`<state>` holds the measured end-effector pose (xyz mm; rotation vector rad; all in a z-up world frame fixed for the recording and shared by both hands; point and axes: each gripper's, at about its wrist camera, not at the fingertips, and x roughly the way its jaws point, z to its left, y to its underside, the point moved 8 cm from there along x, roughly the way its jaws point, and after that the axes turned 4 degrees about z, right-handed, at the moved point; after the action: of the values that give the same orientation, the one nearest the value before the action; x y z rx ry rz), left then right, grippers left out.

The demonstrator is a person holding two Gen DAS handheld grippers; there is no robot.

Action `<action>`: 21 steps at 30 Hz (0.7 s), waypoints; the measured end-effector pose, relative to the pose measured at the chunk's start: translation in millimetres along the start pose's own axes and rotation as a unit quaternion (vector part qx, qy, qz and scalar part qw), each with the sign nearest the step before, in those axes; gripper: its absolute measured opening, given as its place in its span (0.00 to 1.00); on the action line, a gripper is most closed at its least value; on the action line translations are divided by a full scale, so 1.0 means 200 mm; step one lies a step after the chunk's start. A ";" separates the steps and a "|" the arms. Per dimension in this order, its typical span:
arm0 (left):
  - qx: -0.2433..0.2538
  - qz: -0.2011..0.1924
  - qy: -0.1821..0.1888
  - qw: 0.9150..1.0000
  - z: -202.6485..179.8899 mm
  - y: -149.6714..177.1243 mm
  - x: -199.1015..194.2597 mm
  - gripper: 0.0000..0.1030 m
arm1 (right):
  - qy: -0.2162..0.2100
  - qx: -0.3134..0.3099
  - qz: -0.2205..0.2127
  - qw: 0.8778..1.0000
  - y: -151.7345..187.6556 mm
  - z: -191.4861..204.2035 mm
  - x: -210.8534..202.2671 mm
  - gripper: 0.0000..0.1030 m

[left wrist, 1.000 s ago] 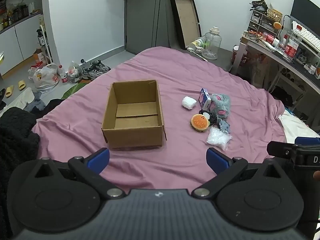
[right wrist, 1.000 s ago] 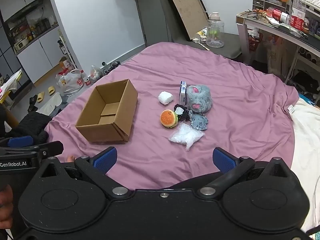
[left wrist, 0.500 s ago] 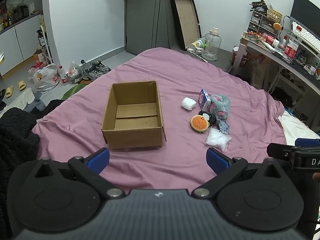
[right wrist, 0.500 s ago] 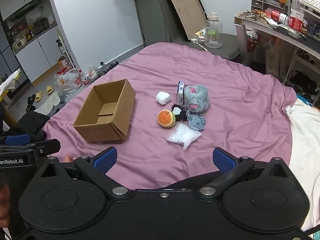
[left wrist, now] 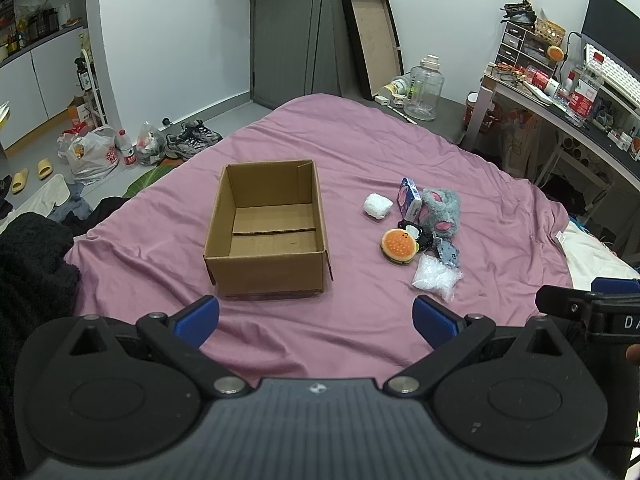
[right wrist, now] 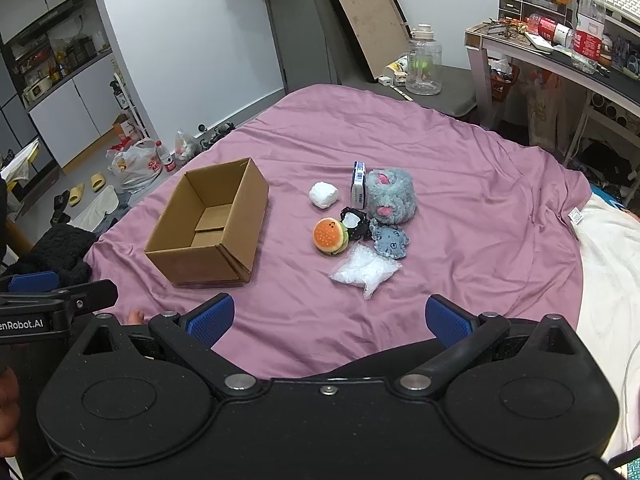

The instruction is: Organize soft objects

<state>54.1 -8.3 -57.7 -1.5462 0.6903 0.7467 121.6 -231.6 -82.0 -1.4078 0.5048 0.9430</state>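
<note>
An empty open cardboard box (left wrist: 268,236) (right wrist: 212,228) sits on the purple bedspread (left wrist: 360,152). To its right lies a cluster of soft things: a white bundle (right wrist: 324,195), a blue-and-white carton (right wrist: 359,185), a grey plush (right wrist: 390,196), a burger plush (right wrist: 330,236), a black-and-white item (right wrist: 354,222), a small grey-blue plush (right wrist: 389,243) and a clear plastic bag (right wrist: 366,272). My left gripper (left wrist: 316,320) is open near the bed's front edge, below the box. My right gripper (right wrist: 328,320) is open too, just short of the bag. Neither holds anything.
A cluttered desk (left wrist: 560,100) stands at the right. A big clear jug (left wrist: 424,88) and a leaning frame (left wrist: 372,44) are beyond the bed. Bags, shoes and slippers lie on the floor (left wrist: 120,152) at the left. A black fuzzy garment (left wrist: 32,264) lies at the bed's left edge.
Both views have shifted only slightly; the right view has drifted a little, so the objects sit further left in it. Both grippers stay open and empty.
</note>
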 end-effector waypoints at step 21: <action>-0.002 -0.001 0.001 1.000 0.02 0.02 -0.01 0.99 | 0.002 0.001 0.000 1.000 0.00 -0.01 0.00 1.00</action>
<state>49.7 -3.7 -58.7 -1.5514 0.6884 0.7448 120.7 -233.3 -82.0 -1.4086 0.5083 0.9387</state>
